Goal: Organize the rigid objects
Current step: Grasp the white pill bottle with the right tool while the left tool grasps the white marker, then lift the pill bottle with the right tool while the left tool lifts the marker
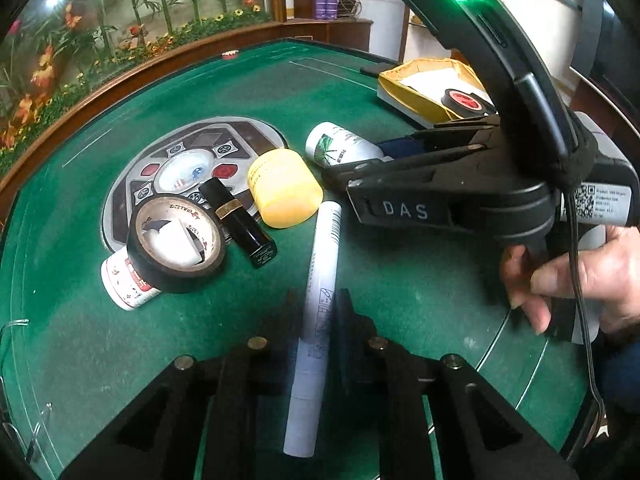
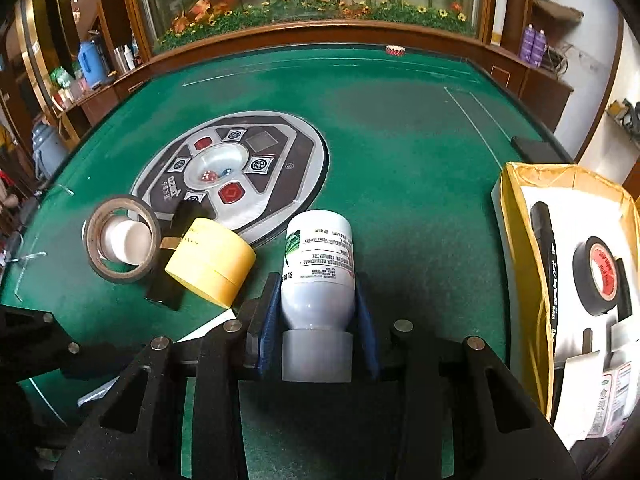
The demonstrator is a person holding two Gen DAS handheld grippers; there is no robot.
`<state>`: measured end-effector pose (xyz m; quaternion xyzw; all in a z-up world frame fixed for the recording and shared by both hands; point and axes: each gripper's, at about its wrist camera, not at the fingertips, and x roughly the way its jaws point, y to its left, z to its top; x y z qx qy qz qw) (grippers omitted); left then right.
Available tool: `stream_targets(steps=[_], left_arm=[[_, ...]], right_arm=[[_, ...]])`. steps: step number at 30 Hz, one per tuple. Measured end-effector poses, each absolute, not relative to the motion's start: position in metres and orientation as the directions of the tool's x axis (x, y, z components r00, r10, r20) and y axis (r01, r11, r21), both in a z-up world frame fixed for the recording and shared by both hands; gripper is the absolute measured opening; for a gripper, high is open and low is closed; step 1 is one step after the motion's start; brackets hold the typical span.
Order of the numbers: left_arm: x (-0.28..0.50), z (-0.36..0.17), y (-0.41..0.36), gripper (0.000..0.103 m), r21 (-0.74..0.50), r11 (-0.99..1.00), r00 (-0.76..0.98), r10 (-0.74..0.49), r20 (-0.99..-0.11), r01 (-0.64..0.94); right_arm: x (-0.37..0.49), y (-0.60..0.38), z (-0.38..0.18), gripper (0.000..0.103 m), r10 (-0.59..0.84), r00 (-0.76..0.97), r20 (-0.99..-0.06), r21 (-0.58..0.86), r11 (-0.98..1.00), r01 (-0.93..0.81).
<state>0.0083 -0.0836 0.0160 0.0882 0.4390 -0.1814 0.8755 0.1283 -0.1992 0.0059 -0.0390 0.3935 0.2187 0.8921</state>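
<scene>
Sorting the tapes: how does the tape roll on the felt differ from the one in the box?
The tape roll on the felt shows a plain brown core and encircles a white bottle; the tape roll in the box has a red-printed core and sits apart. Both are black.

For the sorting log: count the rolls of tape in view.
2. One black roll of tape with a brown core leans on a white cylinder on the green felt table. One black roll with a red core is in the yellow-lined box. Others may be hidden.
</scene>
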Motion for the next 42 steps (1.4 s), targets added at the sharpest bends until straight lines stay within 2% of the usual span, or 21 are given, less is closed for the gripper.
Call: stream_targets(steps=[9,18,28,42], left_arm=[[0.003,0.016,-0.093,0.014,0.032,0.930,0.581,-0.203,-0.788,0.367],[0.003,0.020,-0.090,0.014,-0.045,0.928,0.572,-0.265,-0.776,0.370],[0.004,0.031,-0.082,0.013,-0.125,0.928,0.595,-0.324,-0.735,0.350],[0.013,0.036,-0.074,0.013,-0.158,0.929,0.618,-0.344,-0.707,0.335]], right_arm=[[0.127,-0.204,0.007,0.034,0.369,0.598,-0.712,0.123,0.903,-0.411],[0.129,-0.222,0.015,0.034,0.430,0.613,-0.663,0.225,0.895,-0.385],[0.129,-0.226,0.018,0.034,0.453,0.615,-0.646,0.255,0.887,-0.385],[0.129,-0.229,0.018,0.034,0.469,0.612,-0.636,0.271,0.879,-0.392]])
